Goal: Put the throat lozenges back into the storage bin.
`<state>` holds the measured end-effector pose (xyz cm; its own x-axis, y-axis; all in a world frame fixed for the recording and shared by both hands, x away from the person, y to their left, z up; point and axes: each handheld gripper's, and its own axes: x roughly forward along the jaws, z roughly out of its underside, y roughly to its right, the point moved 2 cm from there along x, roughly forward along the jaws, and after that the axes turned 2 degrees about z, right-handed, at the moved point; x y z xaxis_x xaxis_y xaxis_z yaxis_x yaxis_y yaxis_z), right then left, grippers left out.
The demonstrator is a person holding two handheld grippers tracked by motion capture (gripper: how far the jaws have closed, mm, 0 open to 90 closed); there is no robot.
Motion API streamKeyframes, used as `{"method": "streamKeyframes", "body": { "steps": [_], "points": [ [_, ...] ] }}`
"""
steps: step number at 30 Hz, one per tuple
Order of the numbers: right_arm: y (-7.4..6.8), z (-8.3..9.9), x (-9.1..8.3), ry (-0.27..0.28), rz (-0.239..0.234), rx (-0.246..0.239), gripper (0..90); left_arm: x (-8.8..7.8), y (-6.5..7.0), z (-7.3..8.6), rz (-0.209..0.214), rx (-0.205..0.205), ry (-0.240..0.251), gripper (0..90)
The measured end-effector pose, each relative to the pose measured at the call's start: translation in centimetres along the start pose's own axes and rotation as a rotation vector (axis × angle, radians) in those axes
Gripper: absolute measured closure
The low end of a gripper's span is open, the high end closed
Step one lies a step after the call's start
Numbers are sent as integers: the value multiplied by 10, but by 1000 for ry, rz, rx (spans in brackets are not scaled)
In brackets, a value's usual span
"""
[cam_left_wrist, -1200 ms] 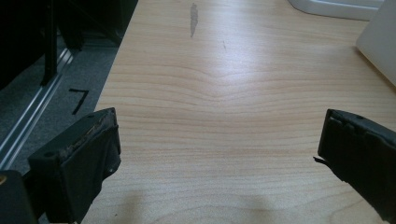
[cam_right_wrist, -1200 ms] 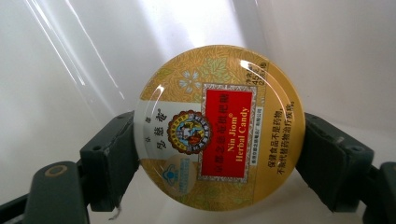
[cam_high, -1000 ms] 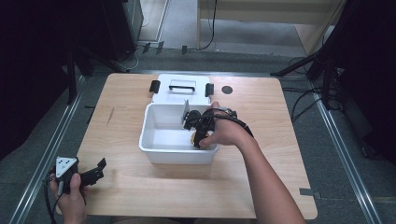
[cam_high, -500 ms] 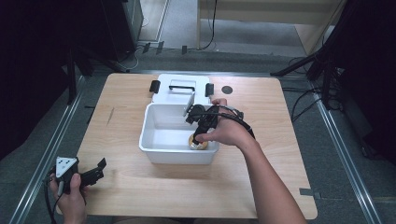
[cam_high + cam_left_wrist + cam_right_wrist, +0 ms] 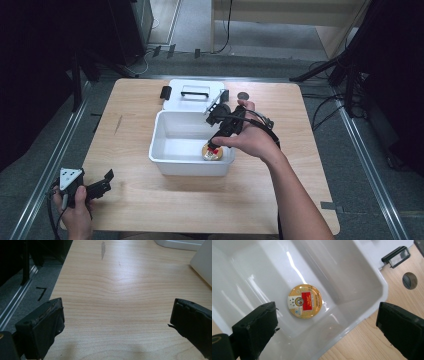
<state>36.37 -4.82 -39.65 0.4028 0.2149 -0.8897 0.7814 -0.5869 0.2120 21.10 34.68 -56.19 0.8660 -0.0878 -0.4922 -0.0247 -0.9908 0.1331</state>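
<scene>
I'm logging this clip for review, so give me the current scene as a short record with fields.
work in hand: round gold tin placed in white bin
tin: lies flat on the bin floor, red label up, untouched
right gripper: above the tin, jaws have just been opening, nothing between them
left gripper: open, idle at the table's near left corner
lid: lies behind the bin

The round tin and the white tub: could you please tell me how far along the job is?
Done: the round tin lies flat on the floor of the white tub. In hand: the right hand-held gripper has just been opening, nothing between its jaws, above the tin. Left: the lid lies behind the tub, not yet on. The left hand-held gripper is open.
</scene>
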Motion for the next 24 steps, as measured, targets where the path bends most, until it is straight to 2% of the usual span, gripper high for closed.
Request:
{"method": "streamKeyframes", "body": {
  "steps": [2, 3, 4, 7, 12, 13, 16, 17, 20, 24],
  "points": [
    [2, 2, -2, 14, -6, 16, 24, 0, 0, 0, -1, 1, 0, 0],
    [6, 7, -4, 37, -12, 52, 11, 0, 0, 0, -1, 2, -1, 0],
    [6, 7, -4, 37, -12, 52, 11, 0, 0, 0, -1, 2, -1, 0],
    [15, 18, -7, 72, 1, 100, 0, 0, 0, 0, -1, 1, -1, 0],
    [24, 30, -10, 110, 11, 145, 0, 0, 0, 0, -3, 1, -1, 0],
    [28, 37, -12, 145, 20, 175, 0, 0, 0, 0, -5, 2, 2, 0],
    [33, 43, -13, 171, 26, 204, 0, 0, 0, 0, -4, 2, 4, 0],
    [38, 50, -14, 191, 32, 237, 0, 0, 1, 0, -4, 4, 2, 0],
    [42, 58, -15, 216, 30, 250, 0, 0, 1, 0, 0, 2, 4, 0],
    [49, 78, -14, 247, 60, 302, 0, 0, 1, 0, -3, 2, 2, 0]
  ]
}}
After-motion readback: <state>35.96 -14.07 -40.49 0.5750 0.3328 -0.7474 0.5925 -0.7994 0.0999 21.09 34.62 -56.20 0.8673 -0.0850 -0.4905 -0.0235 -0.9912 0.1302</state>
